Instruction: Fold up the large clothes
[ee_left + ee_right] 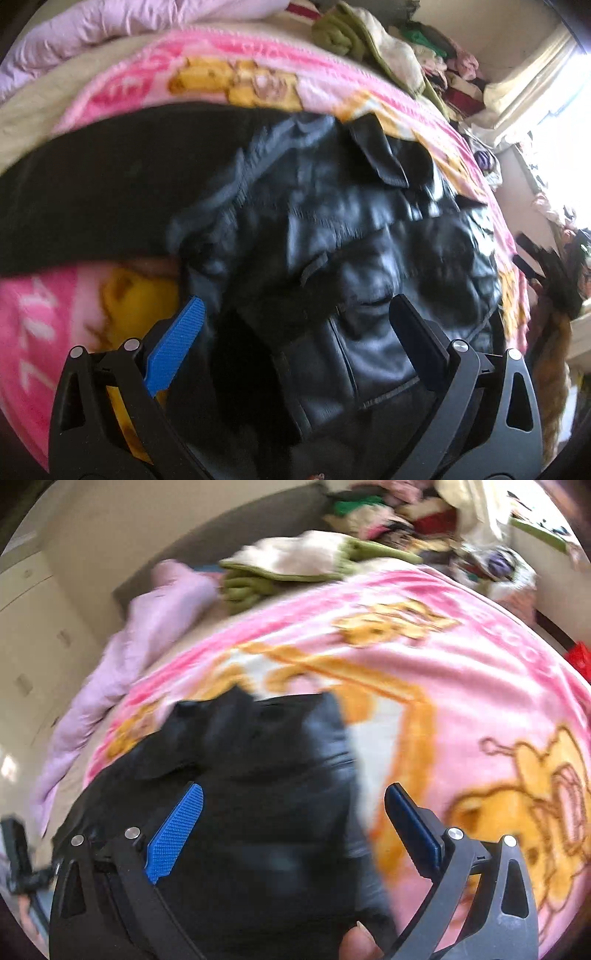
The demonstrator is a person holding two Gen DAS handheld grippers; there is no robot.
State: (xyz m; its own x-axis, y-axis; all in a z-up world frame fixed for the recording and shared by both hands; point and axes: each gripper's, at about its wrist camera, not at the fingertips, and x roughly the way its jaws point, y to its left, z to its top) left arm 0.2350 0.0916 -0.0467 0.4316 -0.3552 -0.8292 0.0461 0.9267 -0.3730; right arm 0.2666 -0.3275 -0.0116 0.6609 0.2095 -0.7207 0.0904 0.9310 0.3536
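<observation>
Cluttered bedroom, pink cartoon-print blanket spread over the bed as work surface. Nearest, both sets of tongs released: left gripper spread wide just above the black leather jacket, nothing between the pads; right gripper likewise wide, its pads on either side of the jacket's edge but pressing nothing. Jacket crumpled on the blanket, flaps and collar bunched, a flat black panel stretching away on the left-view side. Beyond the jacket, a lilac quilt, then a green-and-cream garment, then heaped clothes by the bright window. Likely risks: closing on several bunched layers and folding the creases in; slippery leather sliding off the pads; snagging the blanket underneath along with the jacket.
</observation>
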